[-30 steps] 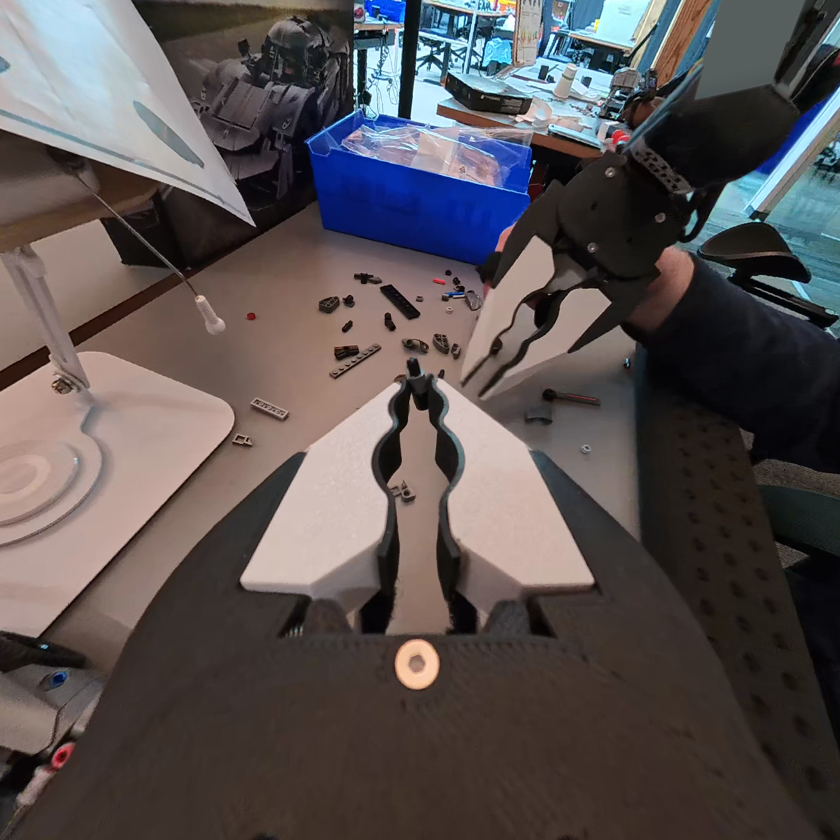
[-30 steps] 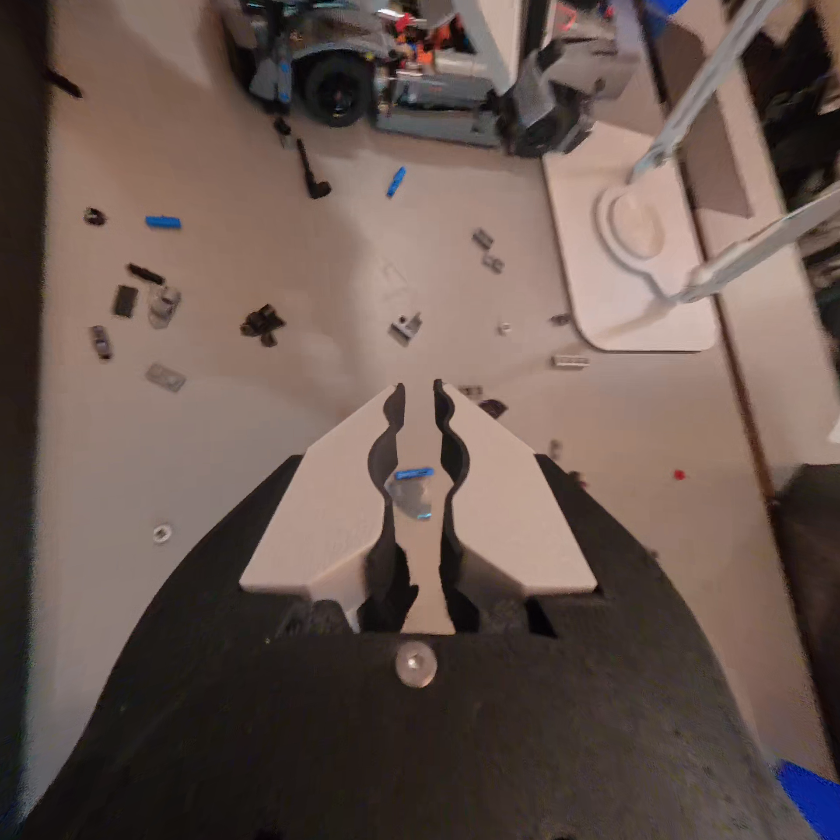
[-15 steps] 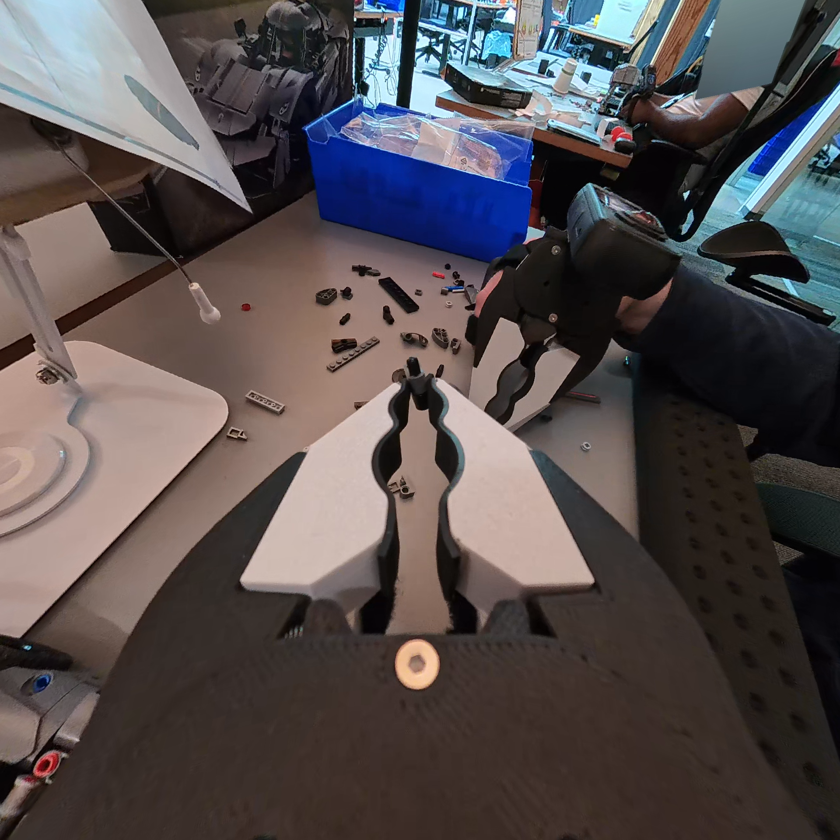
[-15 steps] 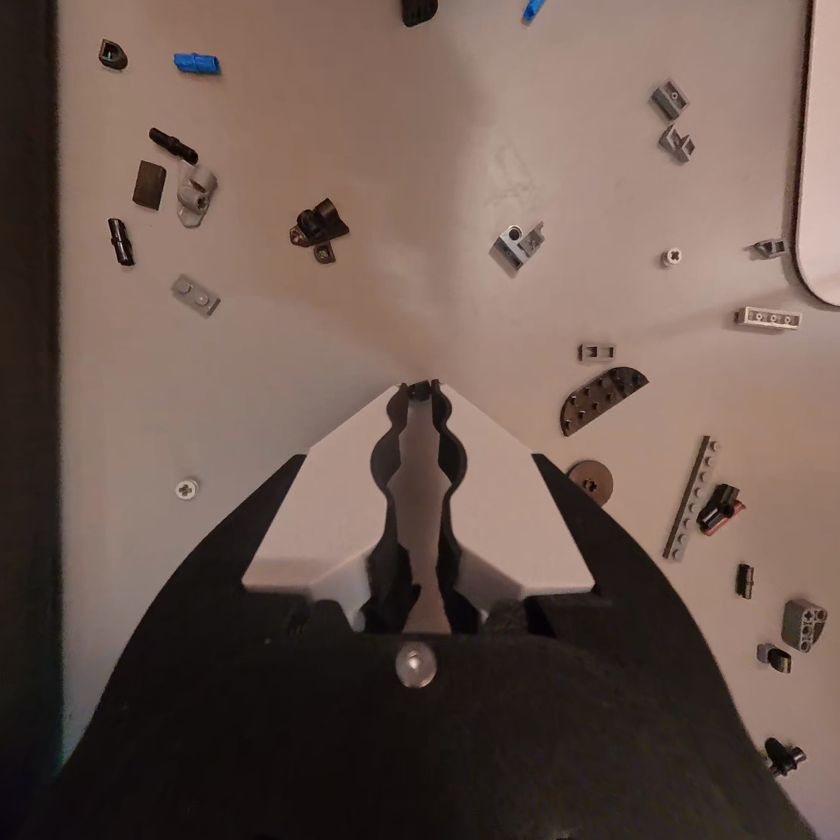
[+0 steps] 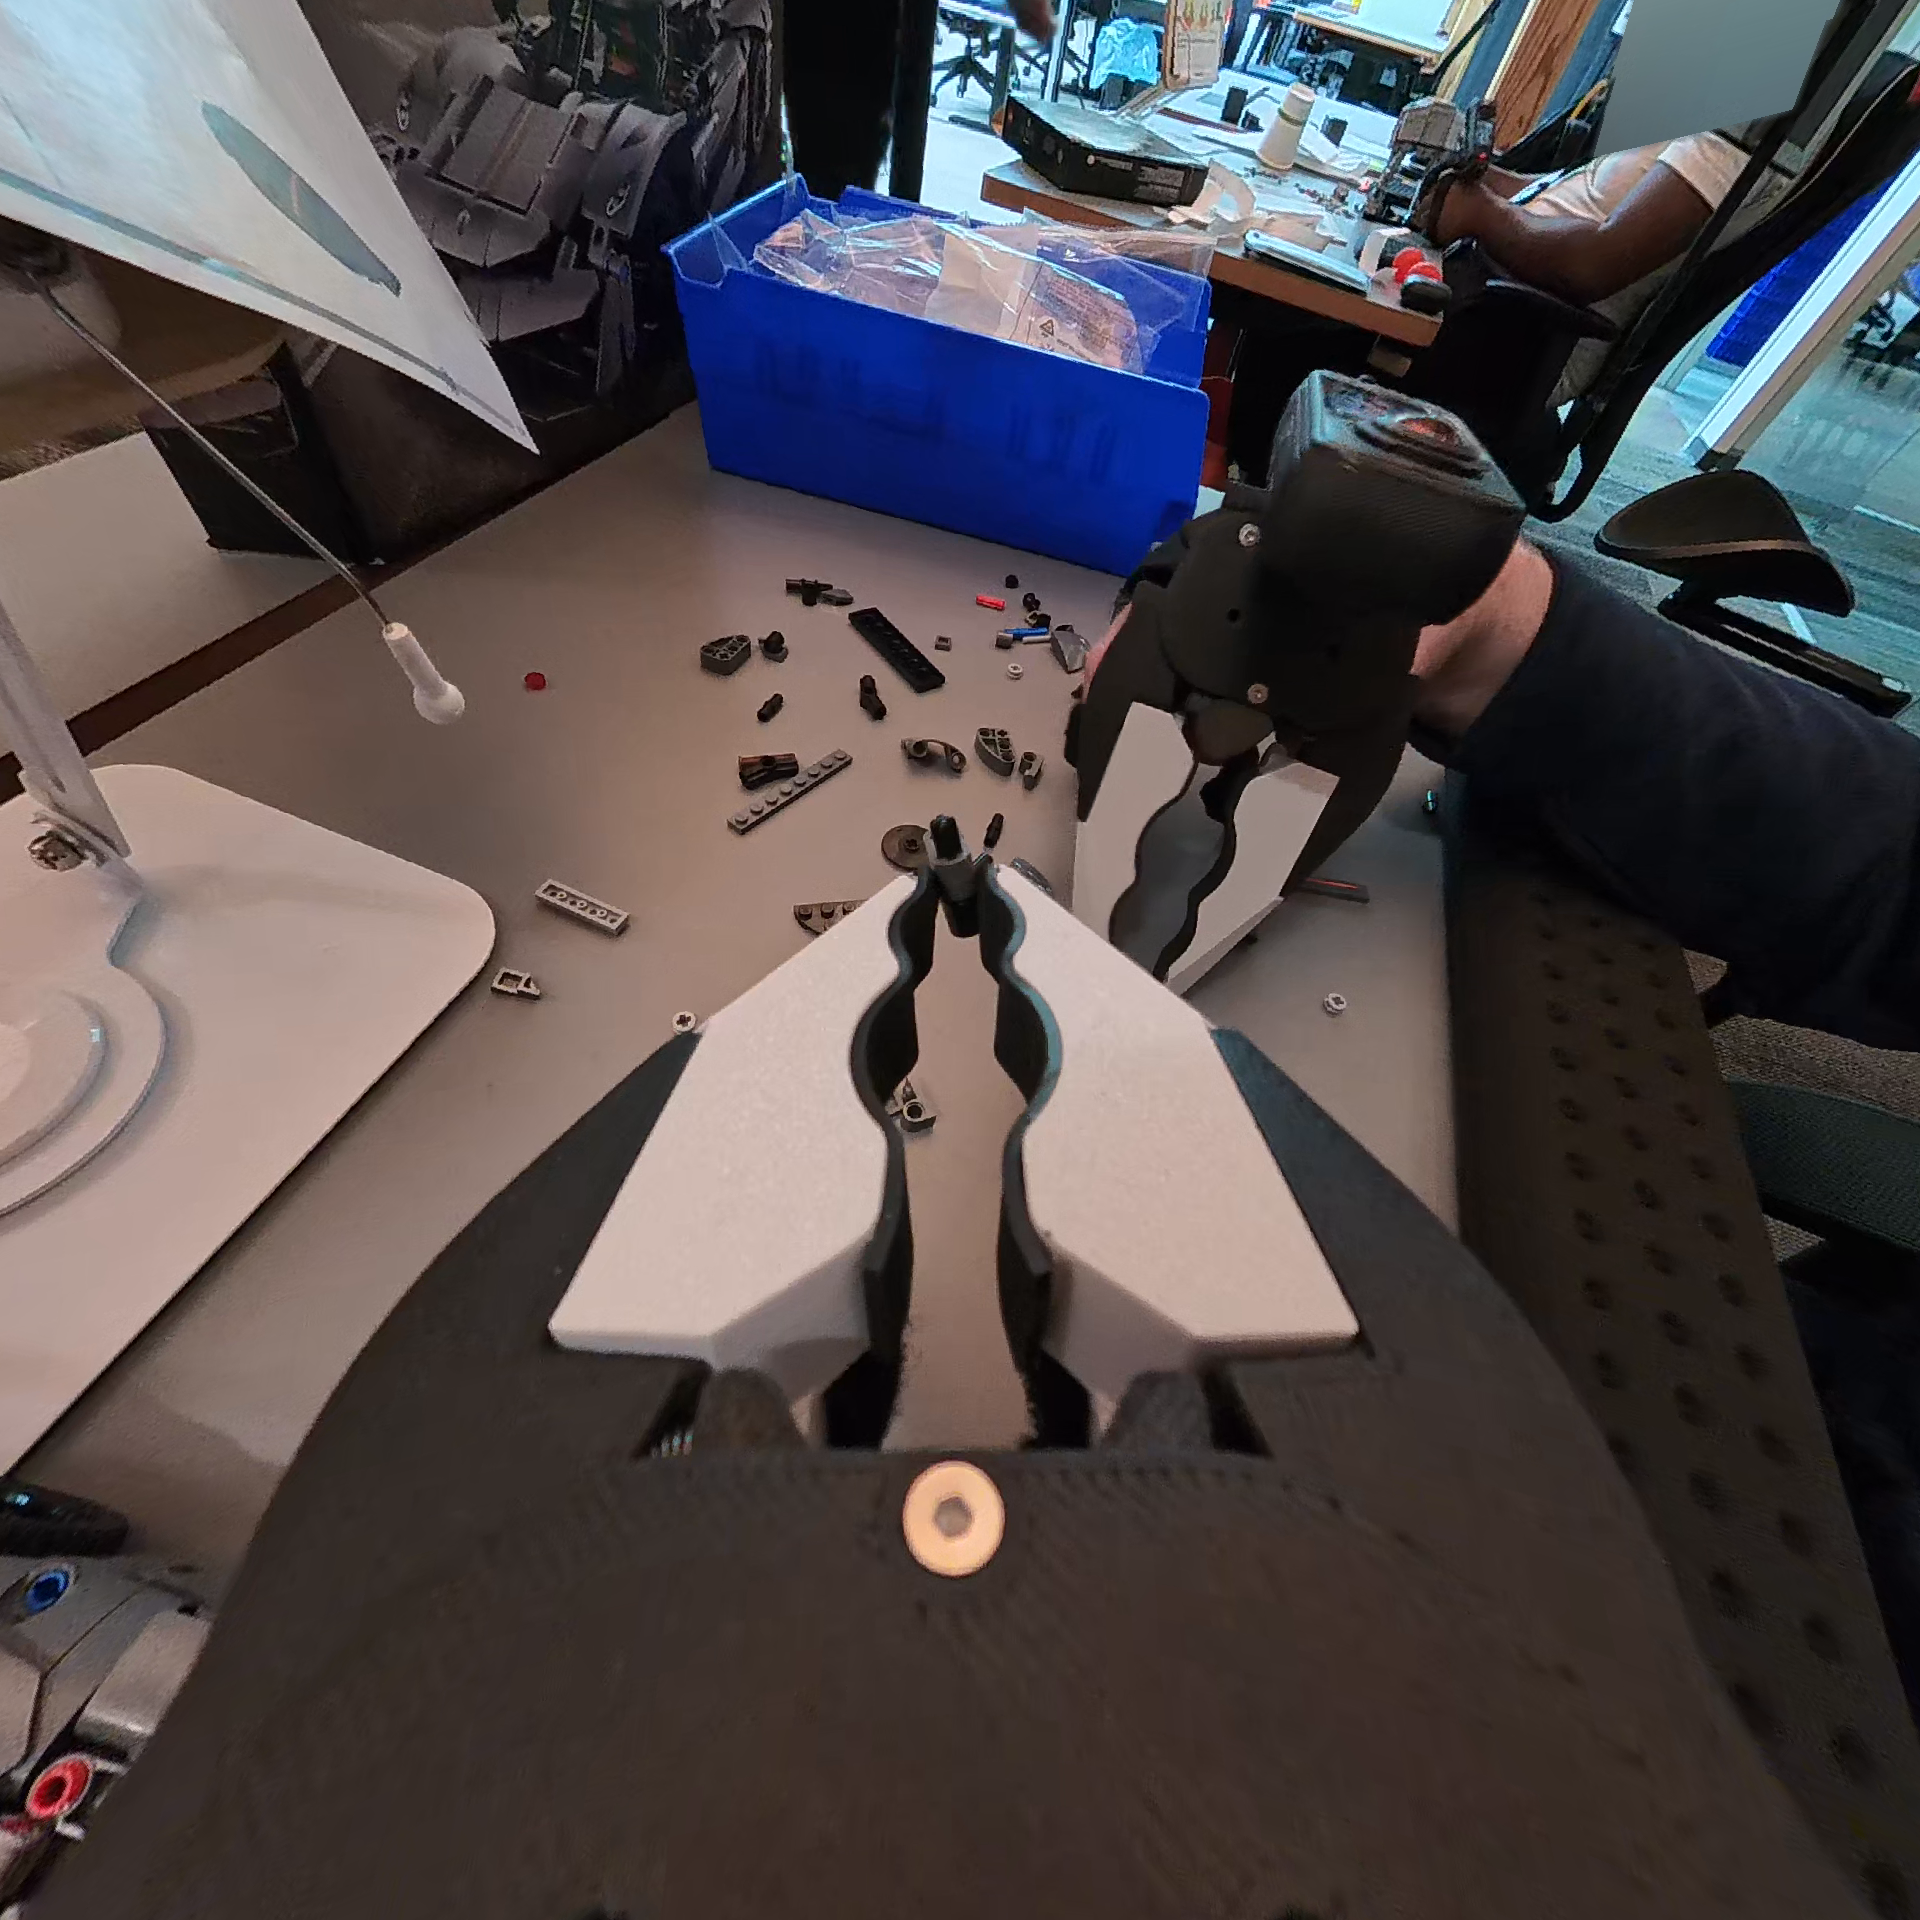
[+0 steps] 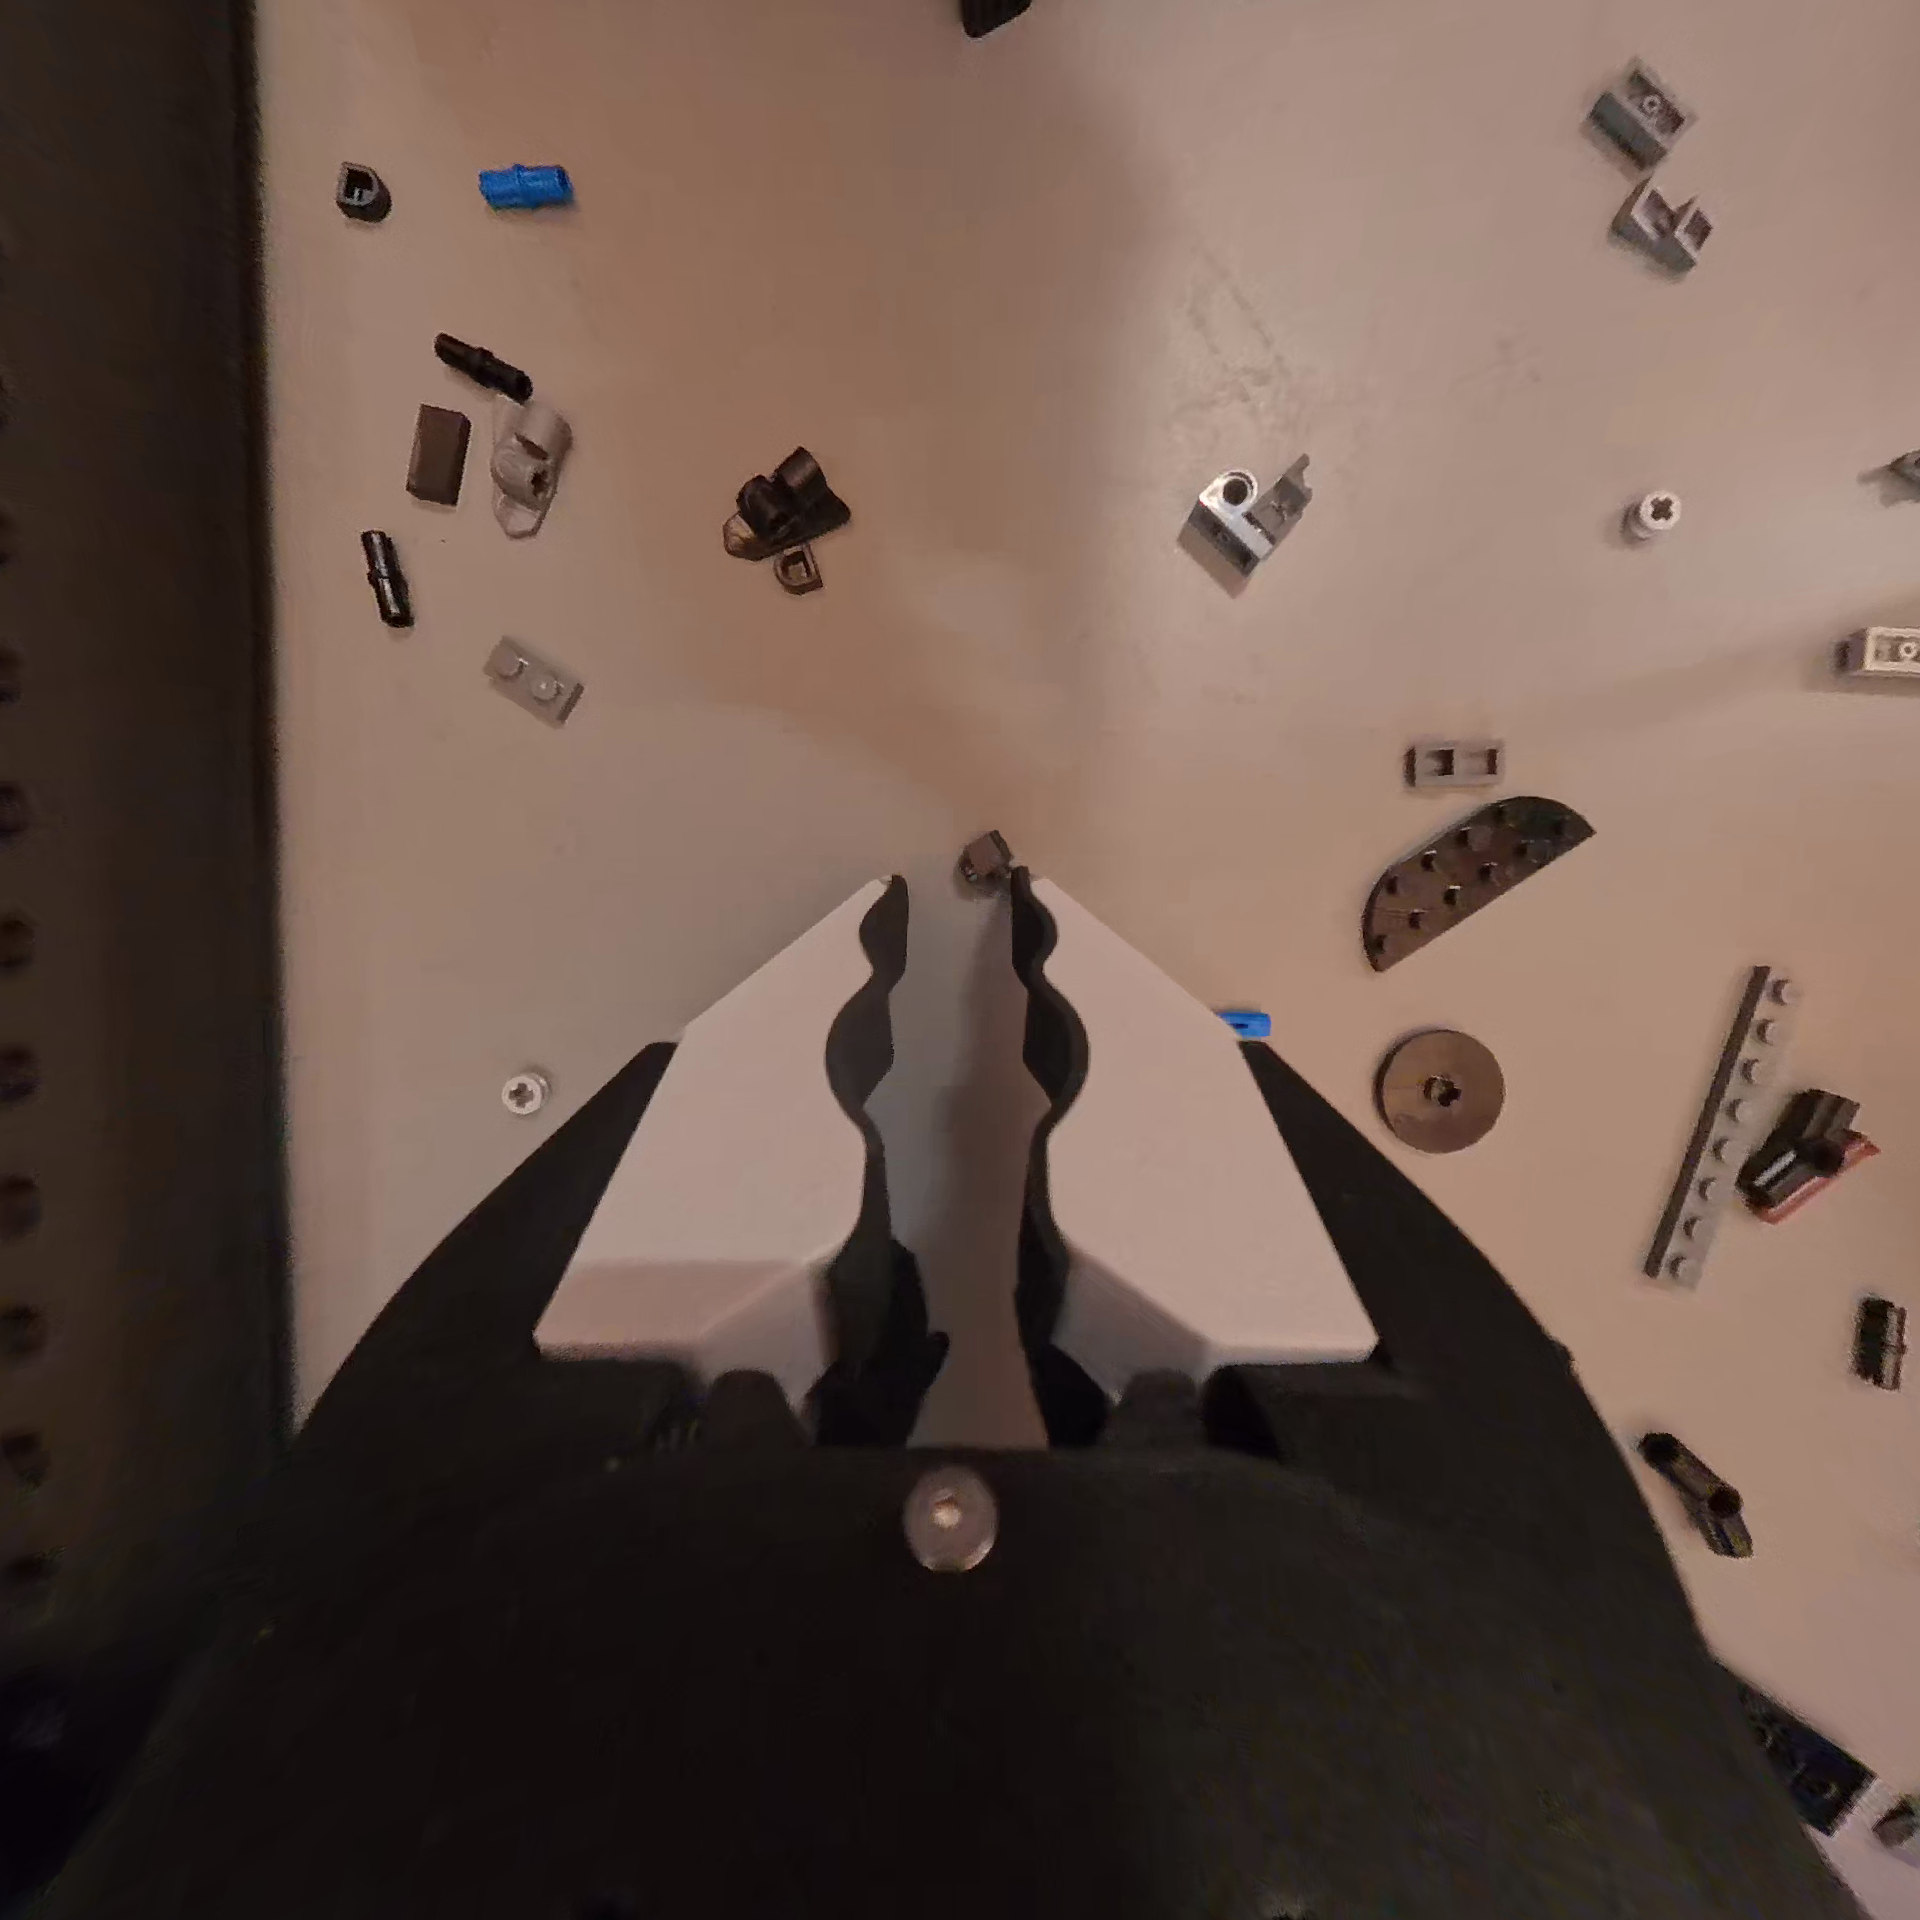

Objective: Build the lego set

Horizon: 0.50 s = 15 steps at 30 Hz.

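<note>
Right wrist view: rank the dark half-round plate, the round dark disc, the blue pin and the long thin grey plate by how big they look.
Largest to smallest as they look:
1. Long thin grey plate and half-round plate: too alike to separate, one longer, one wider
2. Round dark disc
3. Blue pin

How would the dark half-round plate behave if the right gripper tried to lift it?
The half-round plate lies flat on the table, so the fingers would probably struggle to get under its thin edge. It looks rigid and light, likely to slide when pushed rather than roll. Its studded top may help grip.
</note>
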### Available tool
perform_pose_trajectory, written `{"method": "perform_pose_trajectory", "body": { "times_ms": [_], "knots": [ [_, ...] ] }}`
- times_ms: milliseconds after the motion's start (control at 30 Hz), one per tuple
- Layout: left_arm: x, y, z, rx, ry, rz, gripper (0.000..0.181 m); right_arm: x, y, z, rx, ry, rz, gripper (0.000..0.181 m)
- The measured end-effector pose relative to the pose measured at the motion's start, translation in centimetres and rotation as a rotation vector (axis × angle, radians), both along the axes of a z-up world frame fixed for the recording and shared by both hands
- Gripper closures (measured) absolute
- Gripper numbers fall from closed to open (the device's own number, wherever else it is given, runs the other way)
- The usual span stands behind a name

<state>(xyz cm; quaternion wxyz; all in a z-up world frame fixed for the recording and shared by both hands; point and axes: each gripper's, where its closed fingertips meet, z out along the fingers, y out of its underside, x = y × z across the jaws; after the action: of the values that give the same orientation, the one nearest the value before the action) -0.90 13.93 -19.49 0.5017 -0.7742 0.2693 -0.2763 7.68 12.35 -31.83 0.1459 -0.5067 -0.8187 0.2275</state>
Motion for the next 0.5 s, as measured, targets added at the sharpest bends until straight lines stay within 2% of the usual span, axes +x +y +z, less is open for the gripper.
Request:
{"method": "perform_pose_trajectory", "body": {
  "times_ms": [167,367,500],
  "knots": [
    [0.07,-0.02,-0.10,-0.002,0.004,-0.003,0.176,0.40,-0.87,0.07,-0.024,-0.008,0.043,0.173],
    [0.10,0.01,-0.16,-0.004,0.004,-0.003,0.176,-0.28,-0.11,0.15,0.017,0.021,0.015,0.166],
    [0.14,-0.02,-0.15,-0.002,0.007,-0.004,0.176,-0.40,-0.65,-0.05,0.021,0.016,0.045,0.181]
  ]
}}
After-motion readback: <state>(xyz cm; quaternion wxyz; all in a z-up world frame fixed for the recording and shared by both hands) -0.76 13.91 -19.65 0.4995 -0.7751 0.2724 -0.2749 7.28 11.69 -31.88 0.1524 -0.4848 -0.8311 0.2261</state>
